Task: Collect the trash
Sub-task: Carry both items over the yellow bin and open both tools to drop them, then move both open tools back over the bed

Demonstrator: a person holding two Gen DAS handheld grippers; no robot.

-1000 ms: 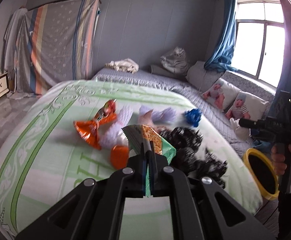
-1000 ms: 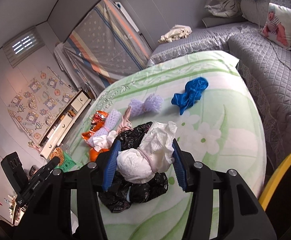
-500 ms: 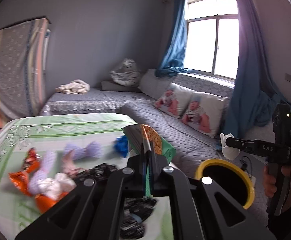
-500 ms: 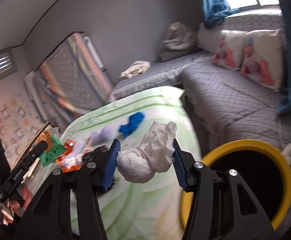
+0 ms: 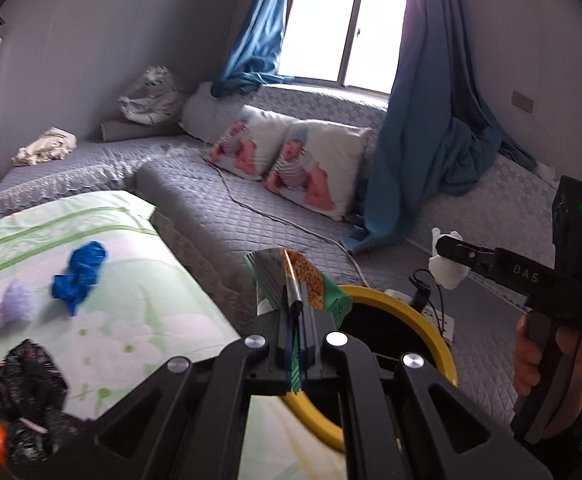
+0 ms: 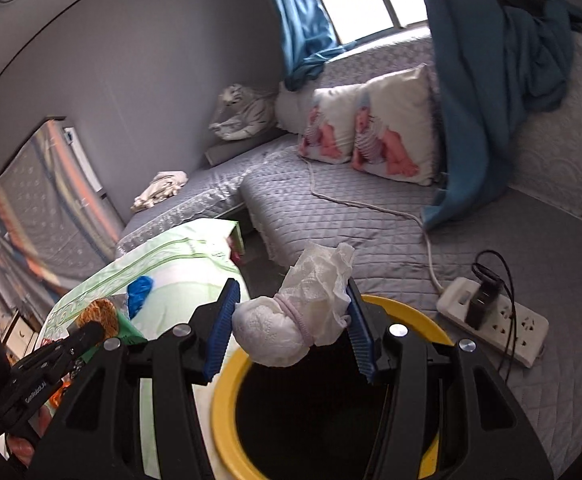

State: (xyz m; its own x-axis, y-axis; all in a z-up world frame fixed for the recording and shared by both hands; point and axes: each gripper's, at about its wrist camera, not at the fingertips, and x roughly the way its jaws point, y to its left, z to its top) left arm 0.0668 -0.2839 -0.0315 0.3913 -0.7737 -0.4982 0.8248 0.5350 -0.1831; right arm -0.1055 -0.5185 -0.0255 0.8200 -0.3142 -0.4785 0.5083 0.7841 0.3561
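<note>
You're holding the right gripper clamped on the crumpled white tissue wad above the yellow-rimmed round bin; left gripper, pinching the green-orange foil snack wrapper, is waiting alongside for dropping.

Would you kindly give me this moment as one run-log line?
left tool: shut on snack wrapper | right tool: shut on tissue wad | both near yellow bin
</note>
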